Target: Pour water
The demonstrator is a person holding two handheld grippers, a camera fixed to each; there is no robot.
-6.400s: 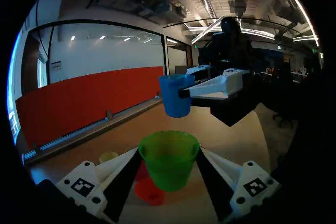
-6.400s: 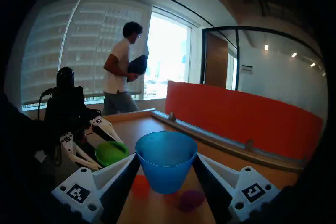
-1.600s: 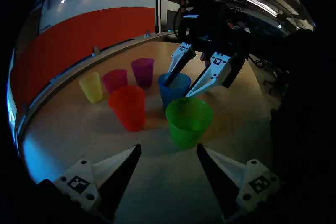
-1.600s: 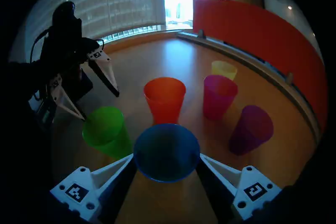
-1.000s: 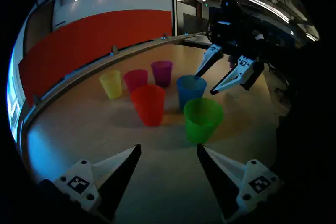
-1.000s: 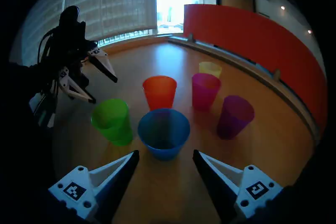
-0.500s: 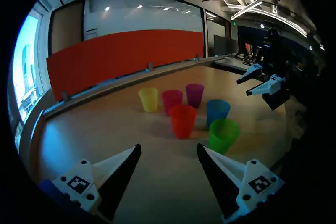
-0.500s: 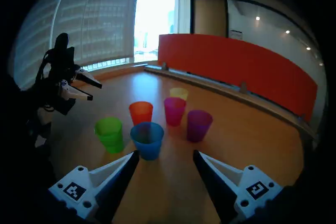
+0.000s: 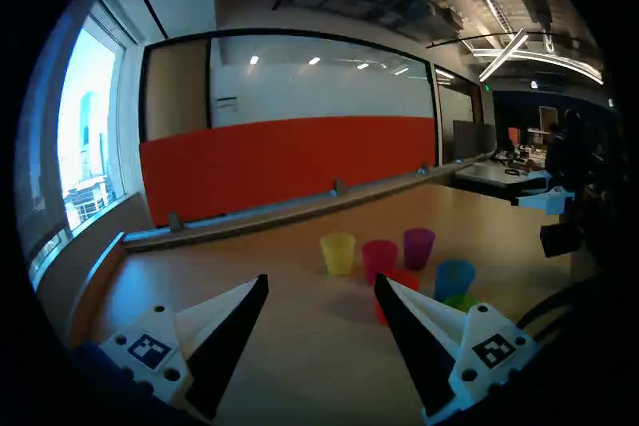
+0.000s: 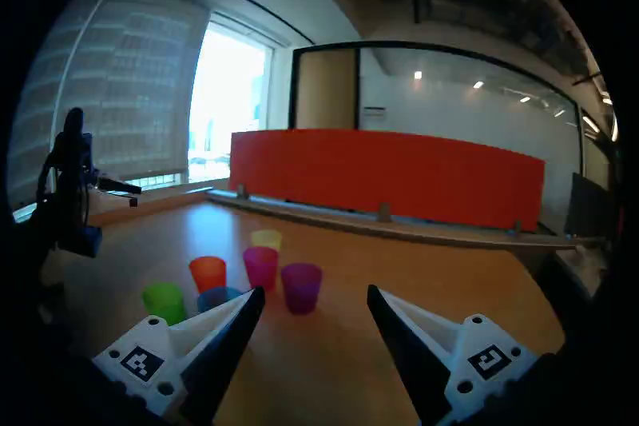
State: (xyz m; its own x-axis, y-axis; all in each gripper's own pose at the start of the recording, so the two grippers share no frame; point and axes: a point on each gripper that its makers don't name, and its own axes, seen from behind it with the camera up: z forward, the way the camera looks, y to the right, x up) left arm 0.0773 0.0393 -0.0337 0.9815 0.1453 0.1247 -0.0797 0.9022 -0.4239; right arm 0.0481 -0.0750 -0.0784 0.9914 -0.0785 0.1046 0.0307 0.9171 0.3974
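Note:
Several plastic cups stand upright in a cluster on the wooden table (image 10: 447, 298). In the right gripper view I see the yellow cup (image 10: 266, 239), magenta cup (image 10: 260, 266), purple cup (image 10: 301, 287), orange cup (image 10: 208, 272), green cup (image 10: 164, 300) and blue cup (image 10: 216, 296), the last partly behind my finger. My right gripper (image 10: 314, 292) is open and empty, well back from them. My left gripper (image 9: 319, 280) is also open and empty; beyond it are the yellow cup (image 9: 338, 252), magenta cup (image 9: 379, 258), purple cup (image 9: 418, 246) and blue cup (image 9: 454, 277).
An orange partition (image 9: 279, 162) and a metal rail (image 9: 319, 202) run along the table's far edge. Bright windows (image 10: 228, 118) lie to one side. The other gripper (image 9: 543, 201) shows at the right edge of the left gripper view, and at far left (image 10: 120, 186) in the right gripper view.
Both grippers let go of the green and blue cups, which now stand on the table. Both have since pulled back and tilted up, so the cups look smaller and lower.

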